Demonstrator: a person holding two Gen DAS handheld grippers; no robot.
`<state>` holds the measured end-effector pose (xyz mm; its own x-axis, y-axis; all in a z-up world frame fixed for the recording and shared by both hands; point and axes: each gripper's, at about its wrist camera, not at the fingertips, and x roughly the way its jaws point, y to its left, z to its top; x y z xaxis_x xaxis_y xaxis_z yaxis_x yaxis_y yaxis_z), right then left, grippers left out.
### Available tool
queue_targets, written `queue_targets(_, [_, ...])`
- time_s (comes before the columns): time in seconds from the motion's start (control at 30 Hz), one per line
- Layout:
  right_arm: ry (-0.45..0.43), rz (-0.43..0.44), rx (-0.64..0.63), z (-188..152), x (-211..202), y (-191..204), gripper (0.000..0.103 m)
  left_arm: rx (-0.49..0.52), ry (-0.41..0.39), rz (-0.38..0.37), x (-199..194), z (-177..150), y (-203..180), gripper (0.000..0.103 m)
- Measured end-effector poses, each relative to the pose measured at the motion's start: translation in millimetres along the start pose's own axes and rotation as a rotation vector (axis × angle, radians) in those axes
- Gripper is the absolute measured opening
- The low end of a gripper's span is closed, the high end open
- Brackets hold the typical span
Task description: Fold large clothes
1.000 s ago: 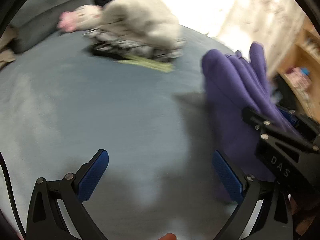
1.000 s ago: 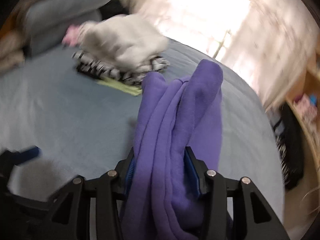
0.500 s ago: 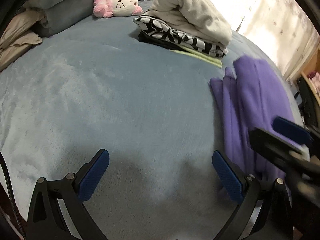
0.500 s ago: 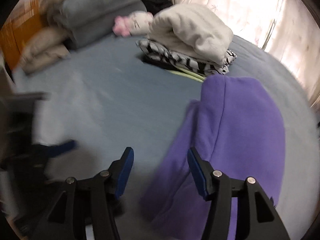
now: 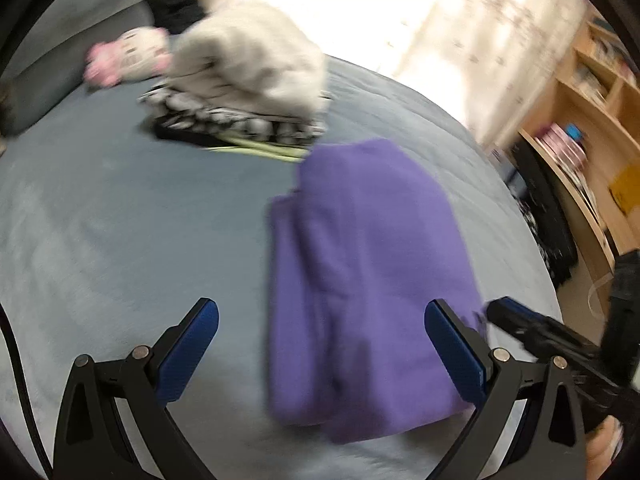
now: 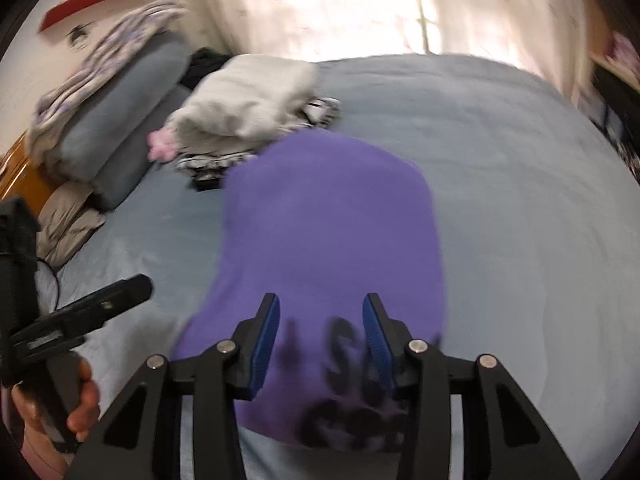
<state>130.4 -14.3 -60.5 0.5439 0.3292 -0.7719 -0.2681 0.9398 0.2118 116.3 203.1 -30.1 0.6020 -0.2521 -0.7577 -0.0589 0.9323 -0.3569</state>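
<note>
A folded purple garment [image 5: 368, 260] lies flat on the grey-blue bed cover [image 5: 120, 240]. In the right wrist view the garment [image 6: 332, 220] shows blurred black print at its near end. My left gripper [image 5: 322, 312] is wide open above the garment's near left part, touching nothing. My right gripper [image 6: 322, 312] hovers over the printed end; its jaws are closing, the cloth lies below them and the pads do not press on it. The right gripper [image 5: 520, 324] also shows at the garment's right edge, and the left gripper [image 6: 120, 292] at the left with a hand [image 6: 80, 400] holding it.
A stack of folded clothes [image 5: 248, 68], cream on top of black-and-white, sits beyond the purple garment. A pink-and-white plush toy [image 5: 128, 52] and grey pillows [image 6: 120, 112] lie at the bed's head. A wooden shelf unit [image 5: 592, 120] stands to the right.
A second ago my right gripper was shut on the bunched purple garment, holding it up. It has let go, the garment now lies folded flat, and both grippers have shifted over it.
</note>
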Motion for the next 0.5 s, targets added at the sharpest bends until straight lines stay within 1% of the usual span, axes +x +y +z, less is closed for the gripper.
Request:
queue_targets(0.07, [0.006,-0.015,0.03,-4.2,6.6,-7.9,0.043,0.043,0.013,0.007,9.2,1.9,-19.7,0.102])
queue_targets(0.13, [0.034,0.018,0.063,-11.1,17.3,-13.1,0.043,0.059,0.03,0.01,18.1,3.2,-30.4,0.102])
queue_targets(0.2, [0.036,0.068,0.078,-15.7,27.1,-12.6,0.044,0.052,0.043,-0.004,23.2,2.9,-36.9,0.102])
queue_targets(0.27, [0.036,0.108,0.028,-19.6,32.9,3.1,0.044,0.049,0.041,-0.012,26.3,4.0,-41.3,0.102])
queue_targets(0.3, [0.038,0.114,0.003,-20.2,36.3,10.6,0.045,0.053,0.039,-0.007,28.3,3.9,-42.7,0.102])
queue_targets(0.4, [0.038,0.115,-0.075,-24.5,48.8,37.4,0.046,0.054,0.055,0.035,40.0,1.7,-39.5,0.102])
queue_targets(0.5, [0.007,0.125,-0.077,-29.3,56.6,44.6,0.047,0.029,0.096,0.083,58.5,-0.6,-30.9,0.102])
